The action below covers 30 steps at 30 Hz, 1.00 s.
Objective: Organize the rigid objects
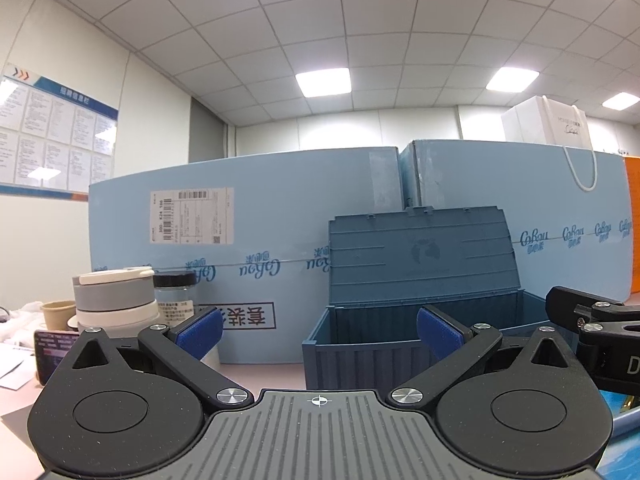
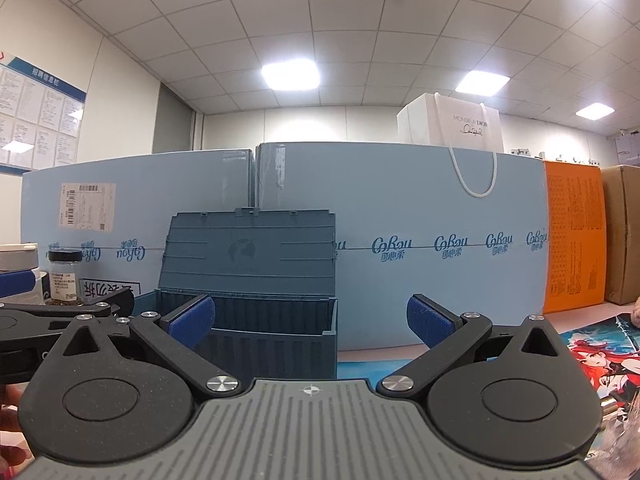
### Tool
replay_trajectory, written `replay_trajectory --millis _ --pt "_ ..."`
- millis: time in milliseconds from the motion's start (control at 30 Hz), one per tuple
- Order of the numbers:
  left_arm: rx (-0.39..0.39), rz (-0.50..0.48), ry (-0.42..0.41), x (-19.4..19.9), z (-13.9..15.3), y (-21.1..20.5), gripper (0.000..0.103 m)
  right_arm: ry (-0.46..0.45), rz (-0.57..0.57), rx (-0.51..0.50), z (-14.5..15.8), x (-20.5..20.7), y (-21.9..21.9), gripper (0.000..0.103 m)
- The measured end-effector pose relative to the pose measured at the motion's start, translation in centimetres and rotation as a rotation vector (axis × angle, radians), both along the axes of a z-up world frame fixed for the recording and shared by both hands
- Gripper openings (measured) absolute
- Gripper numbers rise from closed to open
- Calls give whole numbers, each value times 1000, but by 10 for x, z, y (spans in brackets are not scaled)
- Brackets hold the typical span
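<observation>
My left gripper (image 1: 320,330) and right gripper (image 2: 310,318) both stand spread wide, their blue felt-like pads (image 1: 438,334) holding nothing. Ahead on the table sits the ribbed dark-blue plastic box (image 1: 360,344), container-shaped, its hinged lid (image 1: 420,256) upright against smooth pale-blue cartons (image 2: 400,208).

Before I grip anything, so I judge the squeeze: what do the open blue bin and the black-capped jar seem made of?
Blue bin: likely rigid moulded plastic, matte; ribbed walls and lid. Black-capped jar: clear body, plastic or glass, unclear; glossy cap.
</observation>
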State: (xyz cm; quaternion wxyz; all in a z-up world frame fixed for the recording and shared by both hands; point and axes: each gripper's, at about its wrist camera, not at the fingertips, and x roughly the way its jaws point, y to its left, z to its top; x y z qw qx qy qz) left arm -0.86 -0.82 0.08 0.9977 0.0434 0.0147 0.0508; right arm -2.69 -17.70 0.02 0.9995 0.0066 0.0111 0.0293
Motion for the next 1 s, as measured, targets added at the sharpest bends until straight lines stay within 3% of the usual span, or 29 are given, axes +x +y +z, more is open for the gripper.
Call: replay_trajectory --millis 1000 --pt "-19 -4 8 1 0 5 103 -4 21 -2 1 -2 1 103"
